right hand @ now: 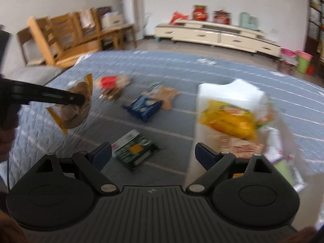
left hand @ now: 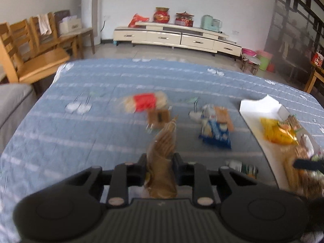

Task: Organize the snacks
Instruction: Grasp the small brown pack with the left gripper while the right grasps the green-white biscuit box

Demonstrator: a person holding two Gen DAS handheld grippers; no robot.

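My left gripper [left hand: 160,160] is shut on a brown clear snack bag [left hand: 163,158], held up off the blue quilted cloth [left hand: 81,133]. From the right wrist view the same bag [right hand: 78,109] hangs in the left gripper [right hand: 81,99] at the left. My right gripper [right hand: 152,154] stands open with nothing between its fingers, above a green and white packet [right hand: 134,148]. A white box [right hand: 228,93] at the right holds a yellow bag [right hand: 228,119] and other snacks. On the cloth lie a red-labelled pack [left hand: 144,102], a blue packet [left hand: 215,132] and a small brown packet [left hand: 159,118].
Wooden chairs [left hand: 30,48] stand at the left beyond the cloth, with a grey sofa arm [left hand: 14,103] nearer. A long cream cabinet [left hand: 174,37] lines the far wall, with pink and green buckets [left hand: 263,59] on the floor to its right.
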